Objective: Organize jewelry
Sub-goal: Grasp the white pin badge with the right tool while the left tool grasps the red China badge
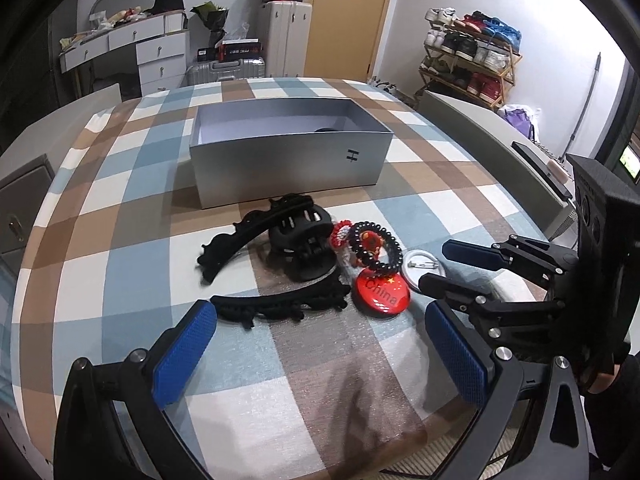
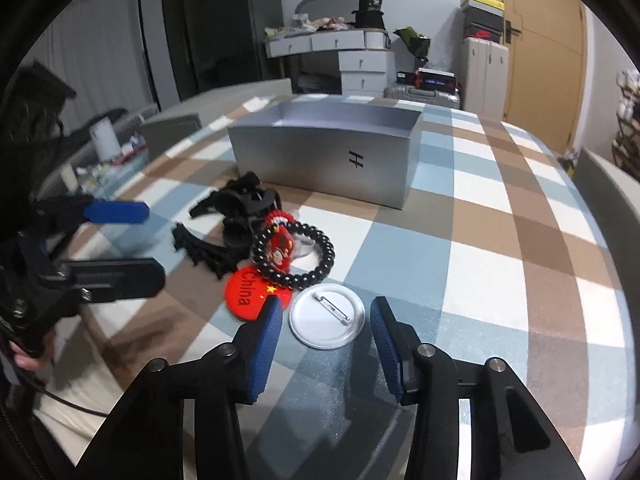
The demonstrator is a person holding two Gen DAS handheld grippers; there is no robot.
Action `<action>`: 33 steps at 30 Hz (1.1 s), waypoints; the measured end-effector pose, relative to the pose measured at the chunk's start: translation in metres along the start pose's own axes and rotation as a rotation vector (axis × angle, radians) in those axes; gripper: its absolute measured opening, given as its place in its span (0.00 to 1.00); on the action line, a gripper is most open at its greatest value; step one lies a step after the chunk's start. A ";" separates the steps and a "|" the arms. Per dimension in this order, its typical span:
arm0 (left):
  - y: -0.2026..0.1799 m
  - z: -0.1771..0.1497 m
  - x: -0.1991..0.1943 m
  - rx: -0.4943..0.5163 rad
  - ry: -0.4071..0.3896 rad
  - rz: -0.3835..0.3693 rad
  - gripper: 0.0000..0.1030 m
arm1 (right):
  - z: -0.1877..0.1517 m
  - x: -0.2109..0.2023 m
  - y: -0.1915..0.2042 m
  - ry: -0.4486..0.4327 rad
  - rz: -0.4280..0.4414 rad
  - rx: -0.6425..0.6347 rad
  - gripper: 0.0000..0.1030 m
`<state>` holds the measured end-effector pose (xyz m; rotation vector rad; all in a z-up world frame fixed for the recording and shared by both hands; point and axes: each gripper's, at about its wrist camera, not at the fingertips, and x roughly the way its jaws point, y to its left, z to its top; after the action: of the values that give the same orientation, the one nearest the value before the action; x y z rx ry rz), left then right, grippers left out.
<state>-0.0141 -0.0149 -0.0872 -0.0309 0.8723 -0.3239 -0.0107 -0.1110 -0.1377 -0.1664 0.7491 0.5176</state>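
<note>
Jewelry pile between box and spread grippers.

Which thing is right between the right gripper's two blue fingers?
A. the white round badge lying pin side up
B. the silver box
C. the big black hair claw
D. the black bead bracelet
A. In the right wrist view the right gripper is open, and the white badge with its pin showing lies on the tablecloth between the blue pads; the bead bracelet sits farther away.

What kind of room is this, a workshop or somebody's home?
Most likely somebody's home, perhaps a bedroom: a shoe rack by the wall, suitcases stacked beside a door, and a white dressing table with drawers.
</note>
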 end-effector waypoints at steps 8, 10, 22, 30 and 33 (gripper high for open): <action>0.002 -0.003 -0.001 -0.016 0.005 0.009 0.99 | -0.003 0.006 0.009 0.017 -0.040 -0.067 0.38; 0.001 -0.003 0.000 -0.014 0.011 0.009 0.99 | -0.004 0.007 0.009 0.011 -0.044 -0.066 0.38; -0.026 0.002 0.012 0.078 0.039 -0.083 0.99 | -0.010 -0.024 -0.022 -0.092 -0.010 0.072 0.37; -0.036 0.018 0.029 0.160 0.048 -0.143 0.89 | -0.013 -0.038 -0.031 -0.134 -0.013 0.097 0.37; -0.036 0.020 0.038 0.177 0.096 -0.179 0.78 | -0.014 -0.038 -0.031 -0.139 -0.002 0.091 0.37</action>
<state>0.0143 -0.0625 -0.0967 0.0721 0.9355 -0.5729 -0.0267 -0.1573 -0.1235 -0.0455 0.6350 0.4865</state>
